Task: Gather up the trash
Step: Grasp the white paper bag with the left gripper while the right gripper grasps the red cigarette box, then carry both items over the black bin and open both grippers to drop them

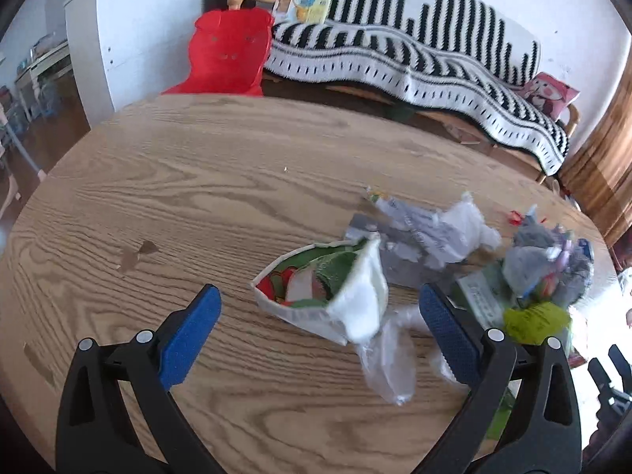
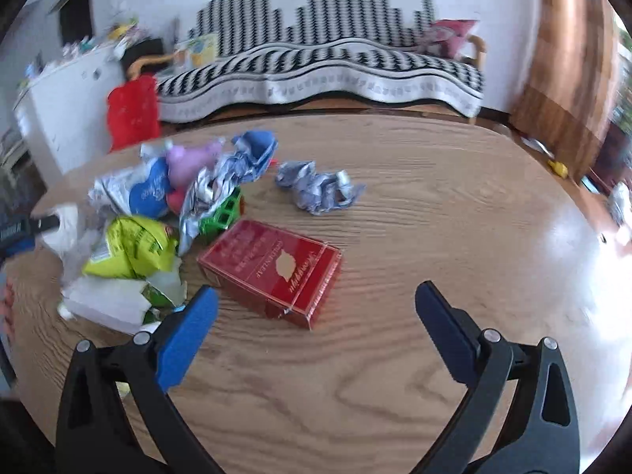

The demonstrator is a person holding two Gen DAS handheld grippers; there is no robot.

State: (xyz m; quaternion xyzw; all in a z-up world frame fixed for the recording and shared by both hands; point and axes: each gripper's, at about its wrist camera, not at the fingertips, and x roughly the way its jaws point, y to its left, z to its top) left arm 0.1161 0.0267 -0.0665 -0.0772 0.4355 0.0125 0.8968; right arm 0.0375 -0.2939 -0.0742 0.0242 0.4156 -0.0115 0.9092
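Observation:
In the left wrist view my left gripper (image 1: 320, 300) is open over the wooden table (image 1: 197, 181), its jaws either side of a torn white carton (image 1: 316, 296) with a green and red inside. A clear plastic wrapper (image 1: 389, 359) and silver wrappers (image 1: 426, 237) lie beside it. In the right wrist view my right gripper (image 2: 316, 300) is open just before a red cigarette box (image 2: 276, 272). A crumpled silver-blue wrapper (image 2: 316, 189) lies behind it. A heap of trash with a lime-green packet (image 2: 130, 249) sits to the left.
A sofa with a black and white striped throw (image 1: 414, 63) stands beyond the table, also in the right wrist view (image 2: 316, 67). A red chair back (image 1: 229, 55) is at the table's far edge. A white cabinet (image 1: 130, 39) stands at the left.

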